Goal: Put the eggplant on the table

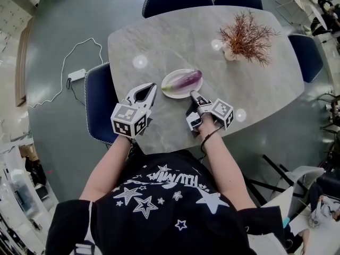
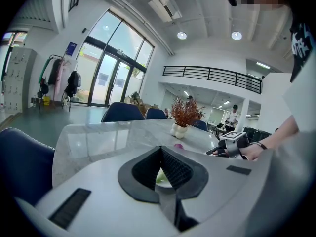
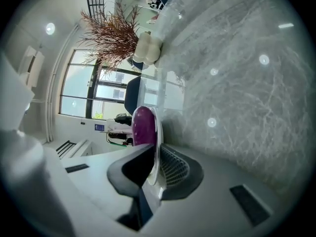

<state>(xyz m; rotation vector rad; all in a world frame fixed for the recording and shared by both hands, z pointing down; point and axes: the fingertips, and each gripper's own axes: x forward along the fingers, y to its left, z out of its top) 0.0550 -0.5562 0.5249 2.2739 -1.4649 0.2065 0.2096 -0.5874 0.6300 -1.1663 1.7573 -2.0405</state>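
Observation:
A purple eggplant [image 1: 187, 80] lies on a small white plate [image 1: 169, 84] in the middle of the marble table [image 1: 159, 41]. My right gripper [image 1: 194, 95] reaches the plate's near rim and is shut on it. In the right gripper view the plate rim [image 3: 157, 132] stands between the two pads, with the eggplant [image 3: 143, 125] just beyond. My left gripper [image 1: 153, 86] sits left of the plate, shut and holding nothing. A sliver of the plate [image 2: 163, 177] shows behind its closed jaws. The right gripper [image 2: 232, 144] appears at the right of the left gripper view.
A white vase of dried reddish branches [image 1: 244, 36] stands at the table's far right. Dark blue chairs surround the table, one [image 1: 98, 100] close by my left arm. A power strip and cable [image 1: 77, 74] lie on the floor to the left.

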